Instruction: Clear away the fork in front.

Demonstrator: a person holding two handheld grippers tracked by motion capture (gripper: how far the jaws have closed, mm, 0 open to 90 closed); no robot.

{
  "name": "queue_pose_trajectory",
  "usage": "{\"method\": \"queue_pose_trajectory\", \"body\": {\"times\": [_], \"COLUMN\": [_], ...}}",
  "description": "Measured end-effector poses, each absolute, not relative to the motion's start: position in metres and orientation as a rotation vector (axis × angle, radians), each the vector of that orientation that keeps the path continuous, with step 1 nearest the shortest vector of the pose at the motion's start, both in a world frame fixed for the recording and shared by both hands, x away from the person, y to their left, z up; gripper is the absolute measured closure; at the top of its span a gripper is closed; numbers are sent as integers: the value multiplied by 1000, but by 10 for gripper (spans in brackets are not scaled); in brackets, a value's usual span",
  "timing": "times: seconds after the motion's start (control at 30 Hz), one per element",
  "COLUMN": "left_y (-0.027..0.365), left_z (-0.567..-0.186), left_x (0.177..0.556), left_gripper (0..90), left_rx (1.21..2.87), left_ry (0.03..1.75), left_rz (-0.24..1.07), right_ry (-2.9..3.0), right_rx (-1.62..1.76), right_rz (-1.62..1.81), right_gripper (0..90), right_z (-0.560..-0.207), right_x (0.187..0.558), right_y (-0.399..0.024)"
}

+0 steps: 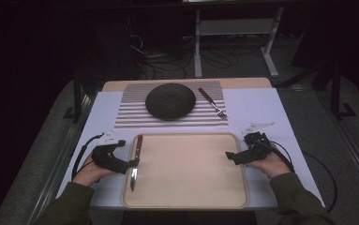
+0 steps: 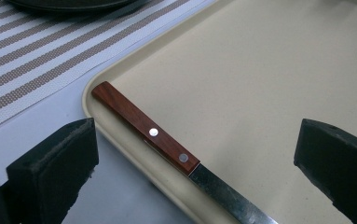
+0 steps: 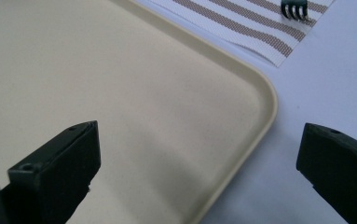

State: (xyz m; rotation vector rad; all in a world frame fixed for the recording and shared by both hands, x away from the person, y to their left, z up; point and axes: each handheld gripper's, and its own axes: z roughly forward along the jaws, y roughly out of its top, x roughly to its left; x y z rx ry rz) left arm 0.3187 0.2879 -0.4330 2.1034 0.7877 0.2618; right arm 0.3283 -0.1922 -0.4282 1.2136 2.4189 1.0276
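Left gripper: your left gripper [image 1: 132, 162] hangs at the left edge of the beige plastic tray [image 1: 224, 197], jaws spread wide and holding nothing; in the left gripper view the jaws stand either side of the knife without touching it.
Knife: the wooden-handled knife with the steel blade [image 1: 136, 160] lies along the tray's left side, handle pointing away from you and blade tip toward you; in the left gripper view its handle [image 2: 144, 126] rests over the tray's rim [image 2: 102, 122].
Progress: by my reading you are at the very start, lined up on the knife but not yet closed on it; the grasp, the lift and the placing are all left.
Tray: its floor looks bare apart from the knife.
Placemat: a brown-and-white striped woven mat [image 1: 130, 112] lies beyond the tray on the white counter [image 1: 289, 122].
Plate: a dark round textured plate [image 1: 170, 100] sits on the mat.
Fork: a wooden-handled metal fork [image 1: 212, 102] lies to the right of the plate, tines toward you.
Right gripper: your right gripper [image 1: 228, 156] waits at the tray's right edge, jaws apart and empty.
Obstacles: nothing blocks the knife; the raised rim under the handle may hinder a low pinch.
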Motion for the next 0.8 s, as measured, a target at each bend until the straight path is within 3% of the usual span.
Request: {"method": "queue_pose_trajectory", "body": {"times": [0.8], "left_y": [289], "left_z": [-434], "left_x": [319], "left_gripper": [0], "left_rx": [2093], "left_ry": [794], "left_rz": [257], "right_ry": [2438], "right_rx": [1207], "right_rz": [993], "right_gripper": [0], "right_z": [-403], "right_x": [391], "right_y": [-172]}}
